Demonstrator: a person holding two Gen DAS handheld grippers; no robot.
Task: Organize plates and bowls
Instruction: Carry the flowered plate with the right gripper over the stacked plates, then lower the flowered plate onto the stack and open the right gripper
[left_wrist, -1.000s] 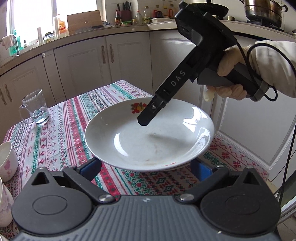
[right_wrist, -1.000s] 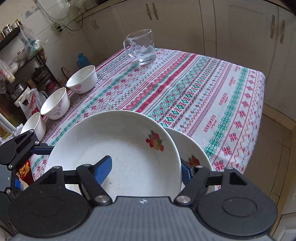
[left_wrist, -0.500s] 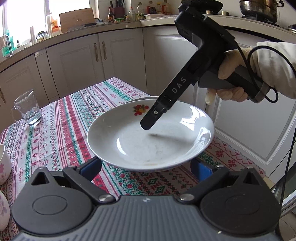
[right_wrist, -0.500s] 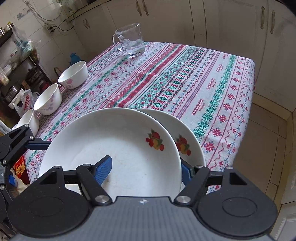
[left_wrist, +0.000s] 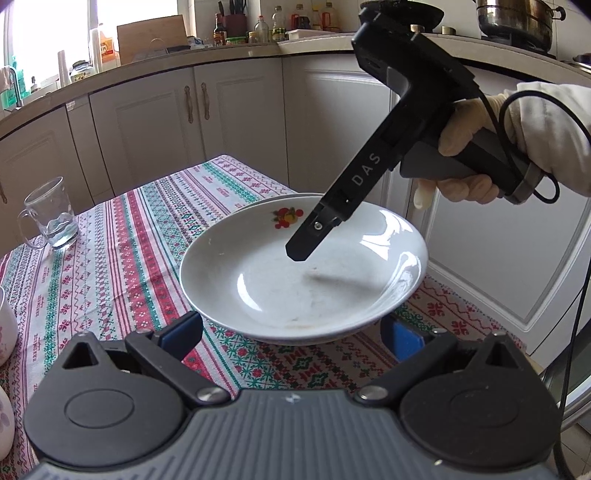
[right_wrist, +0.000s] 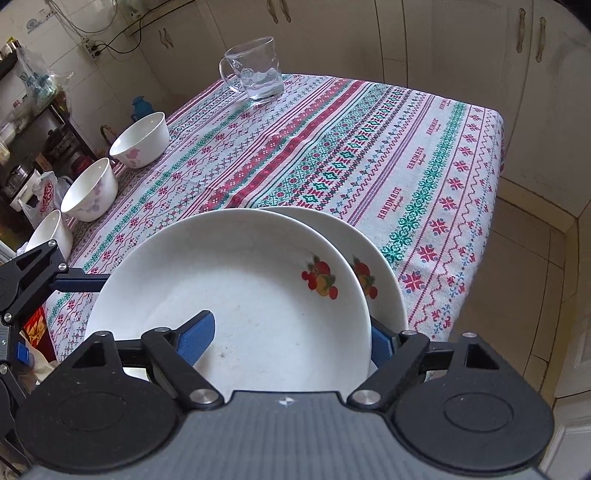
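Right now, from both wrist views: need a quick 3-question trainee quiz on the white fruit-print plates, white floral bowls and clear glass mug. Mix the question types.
1. Count: how many white floral bowls stand along the edge of the striped patterned tablecloth?
2. True or false: the clear glass handled mug lies on its side.
3. Pick one: the nearer white fruit-print plate is
A. overlapping a second white fruit-print plate
B. sitting inside a bowl
C. up on the kitchen counter

Key: 1. three; 2. false, it stands upright; 3. A
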